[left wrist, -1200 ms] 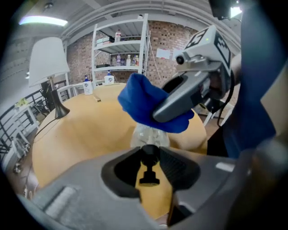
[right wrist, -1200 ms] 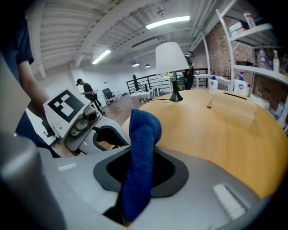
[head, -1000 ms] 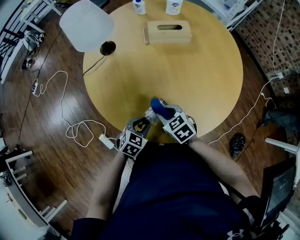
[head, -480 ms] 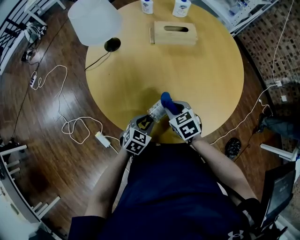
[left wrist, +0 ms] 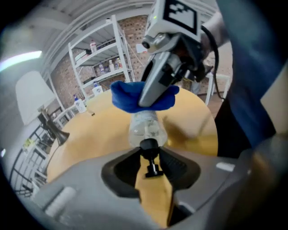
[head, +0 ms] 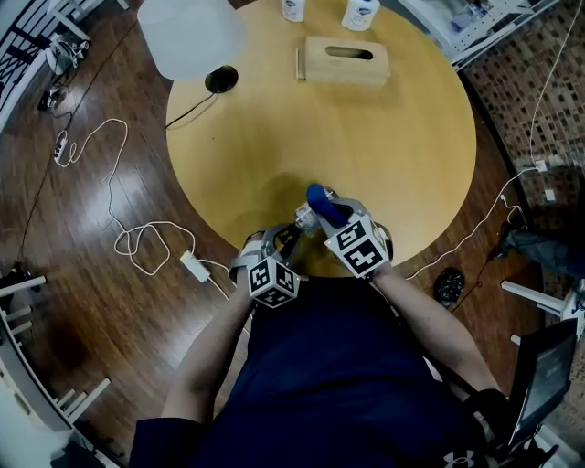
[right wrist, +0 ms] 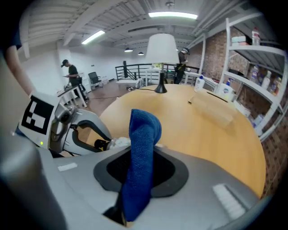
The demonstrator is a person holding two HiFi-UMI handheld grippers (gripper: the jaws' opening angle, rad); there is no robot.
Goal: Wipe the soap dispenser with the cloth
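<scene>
The left gripper (left wrist: pixel 150 157) had its fingers pinched on the black pump (left wrist: pixel 149 146) of the soap dispenser (left wrist: pixel 145 128). The clear bottle stuck out straight beyond the fingertips, its base pointing away from them. In the head view the dispenser (head: pixel 305 218) lay between the two grippers, above the near edge of the round desk (head: pixel 402 137); whether it touched the wood could not be told.

The right gripper (right wrist: pixel 137 173) had its fingers closed on a blue cloth (right wrist: pixel 143 143), which stood up from between them in a folded bunch. Seen from the left gripper, the cloth (left wrist: pixel 130 96) was wrapped over the far end of the bottle, just past the left fingers, with the right gripper (left wrist: pixel 150 92) pressing down into it from above.

Well beyond both sets of fingers, on the far side of the desk, stood a white lamp (head: pixel 192 32), a wooden tissue box (head: pixel 345 60) and two small bottles (head: pixel 359 11).
</scene>
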